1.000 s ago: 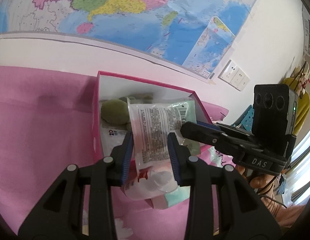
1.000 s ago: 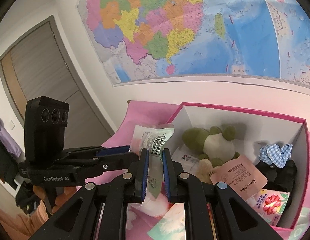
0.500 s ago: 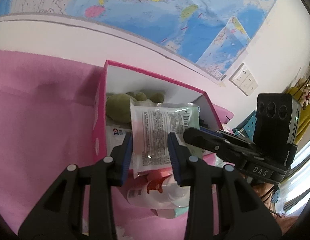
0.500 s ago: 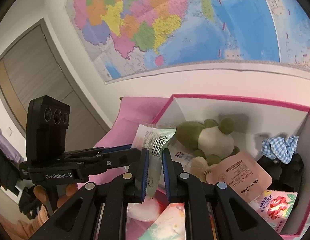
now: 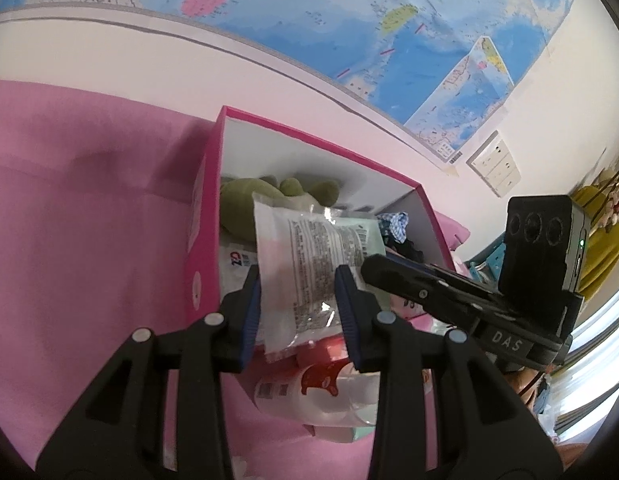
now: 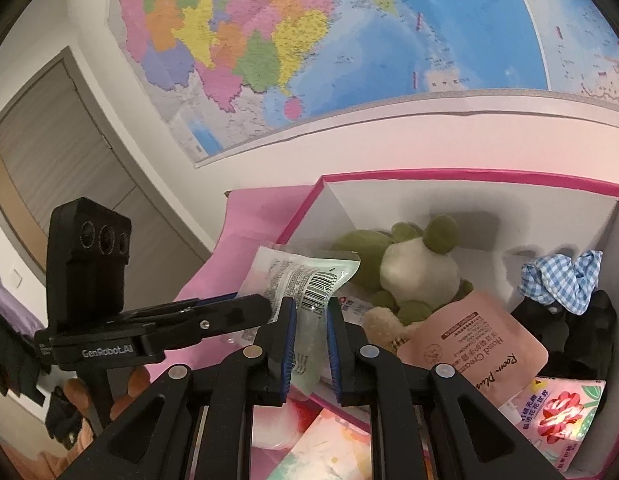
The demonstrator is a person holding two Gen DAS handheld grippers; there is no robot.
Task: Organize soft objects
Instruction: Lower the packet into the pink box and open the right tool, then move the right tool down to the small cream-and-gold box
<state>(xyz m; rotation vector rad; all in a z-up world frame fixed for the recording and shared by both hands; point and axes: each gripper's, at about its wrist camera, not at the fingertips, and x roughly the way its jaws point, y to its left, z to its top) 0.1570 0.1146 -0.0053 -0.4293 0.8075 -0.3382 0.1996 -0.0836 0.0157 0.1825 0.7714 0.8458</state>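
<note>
Both my grippers hold one clear plastic packet: my left gripper pinches its wide sides between blue pads, and my right gripper clamps its thin edge near the barcode. The packet hangs over the near left corner of the pink box. Beneath lies a white bottle on the pink cloth. Deeper inside the box sit a green plush frog, a pink hand-cream sachet and a blue gingham scrunchie. Bare white wall shows along the box's far side. Beyond hangs a wall map.
</note>
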